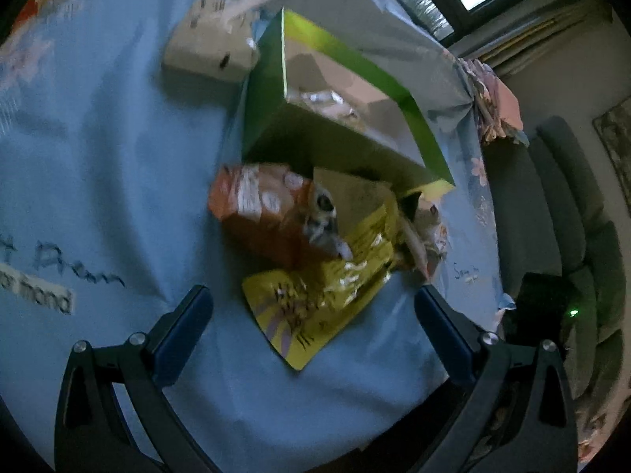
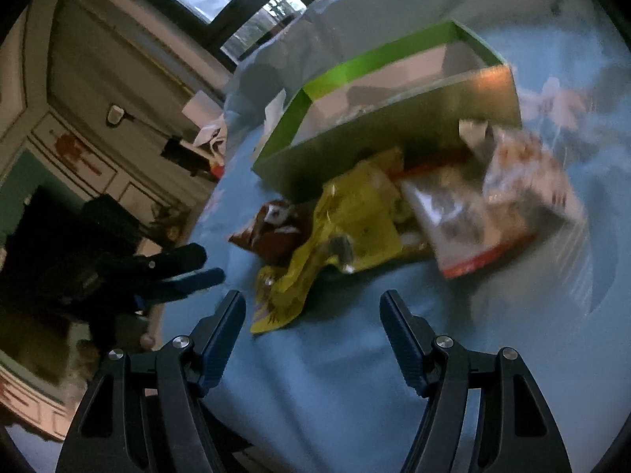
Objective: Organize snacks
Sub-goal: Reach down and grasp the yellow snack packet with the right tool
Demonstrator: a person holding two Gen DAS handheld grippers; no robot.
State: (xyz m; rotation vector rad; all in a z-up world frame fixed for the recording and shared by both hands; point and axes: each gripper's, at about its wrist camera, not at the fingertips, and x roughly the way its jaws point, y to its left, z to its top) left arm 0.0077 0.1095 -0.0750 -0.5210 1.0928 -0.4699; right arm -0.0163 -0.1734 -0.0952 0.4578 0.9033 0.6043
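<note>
Nearest the lenses, both tools hang over the blue cloth [image 2: 335, 374] with nothing between their fingers. The left gripper [image 1: 313, 315] stands wide apart, straddling the lower corner of the yellow packet [image 1: 315, 307] without touching it; the right gripper [image 2: 311, 323] is also apart, its gap just short of the same packet [image 2: 315, 244]. That spread looks like readiness for a grab — no snack is held yet.

Just past the fingertips lies the snack heap, bunched against the near wall of the green box [image 2: 378, 134], probably so each piece needs only a short lift over the rim. I count four packets: one yellow, one orange bag [image 1: 260, 213] in the left view, one brown pouch [image 2: 272, 228] and one silver-and-white pack with a red edge [image 2: 493, 213] in the right view; motion blur may hide more.

The single green box sits open-topped behind them, something pale inside, too blurred to name. Farther left, one beige carton [image 1: 209, 39] rests on the cloth, apart from the pile.
</note>
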